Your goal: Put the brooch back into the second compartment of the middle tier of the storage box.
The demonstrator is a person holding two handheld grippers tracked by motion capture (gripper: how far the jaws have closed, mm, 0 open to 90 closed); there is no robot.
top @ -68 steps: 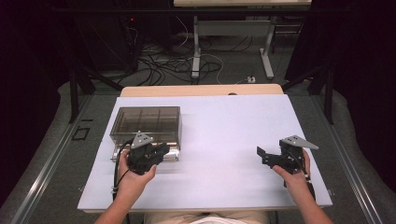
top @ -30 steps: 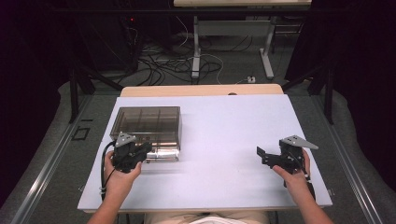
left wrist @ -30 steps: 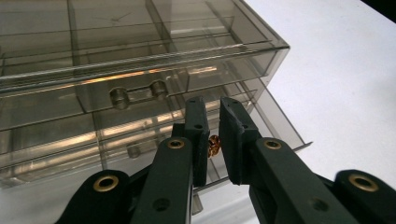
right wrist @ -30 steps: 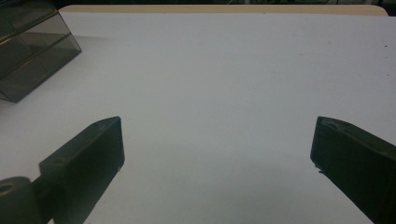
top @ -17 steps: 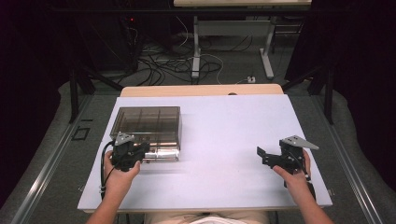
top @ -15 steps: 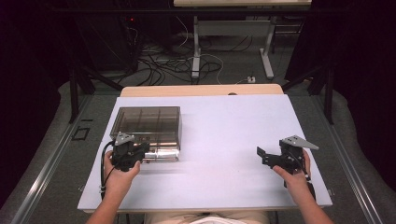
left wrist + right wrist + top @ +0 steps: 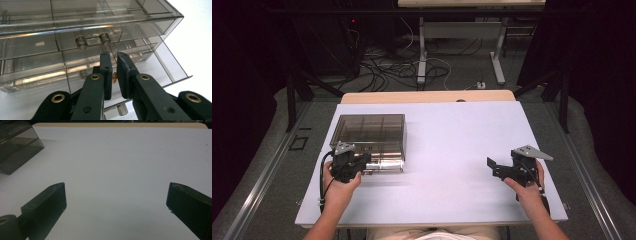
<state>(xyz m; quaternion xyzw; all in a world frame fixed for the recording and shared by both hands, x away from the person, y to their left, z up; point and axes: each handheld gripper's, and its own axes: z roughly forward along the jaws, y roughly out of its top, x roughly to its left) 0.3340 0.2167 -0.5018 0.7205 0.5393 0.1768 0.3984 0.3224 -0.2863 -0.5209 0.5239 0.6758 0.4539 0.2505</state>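
While you hold both tools at rest, note:
Desk [image 7: 447, 145]: white, carrying the smoked drawer box [image 7: 369, 132].
Left tool [image 7: 114, 67]: jaws pressed together at the box front.
Right tool [image 7: 116, 202]: jaws spread.
Room: dark, cables on floor [image 7: 407, 65].

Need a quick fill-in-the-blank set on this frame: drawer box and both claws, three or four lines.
1. The smoky clear drawer box sits on the ___ half of the white table in the high view.
2. The left claw has its jaws nearly ___.
3. The right claw has its jaws ___ over bare table.
4. A drawer handle shows just ___ the left claw's tips in the left gripper view.

Missing words: left; shut; open; above
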